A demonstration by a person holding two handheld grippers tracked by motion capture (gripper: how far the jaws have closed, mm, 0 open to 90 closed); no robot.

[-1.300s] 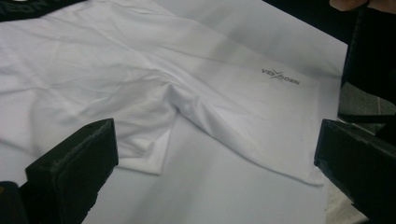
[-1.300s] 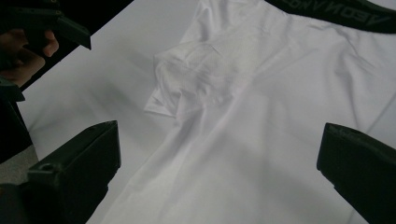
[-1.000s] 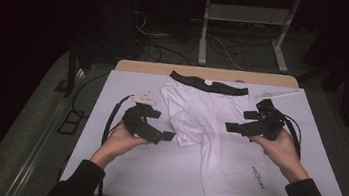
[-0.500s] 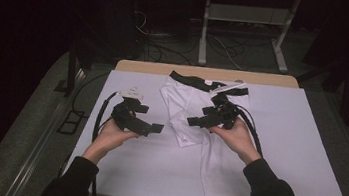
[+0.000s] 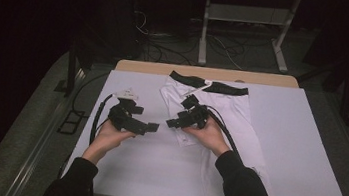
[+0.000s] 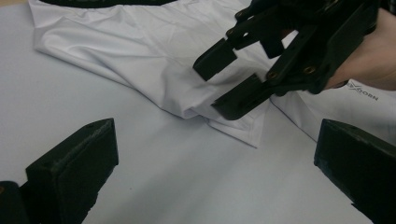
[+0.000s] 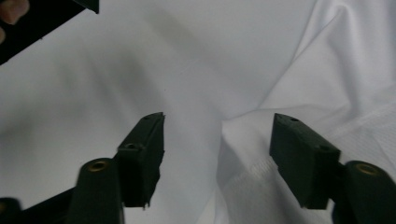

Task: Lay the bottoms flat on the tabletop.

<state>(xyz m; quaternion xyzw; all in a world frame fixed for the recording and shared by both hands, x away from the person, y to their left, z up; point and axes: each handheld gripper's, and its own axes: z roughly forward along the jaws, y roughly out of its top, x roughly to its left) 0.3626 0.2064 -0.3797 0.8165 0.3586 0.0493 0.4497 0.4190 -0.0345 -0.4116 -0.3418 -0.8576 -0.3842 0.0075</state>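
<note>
One fold of the white shorts (image 5: 221, 114) lies across the desk (image 5: 306, 159); the rest is unfolded. Right claw (image 5: 170, 123), just closing, straddles the hem unpinched; left claw (image 5: 154, 126) hovers spread.

A dim recording lab: a white-covered bench (image 5: 306, 159) stands on grey flooring, with loose cables (image 5: 168, 52) tangled at upper centre and a metal-framed stand (image 5: 244, 23) behind, in darkness.
</note>
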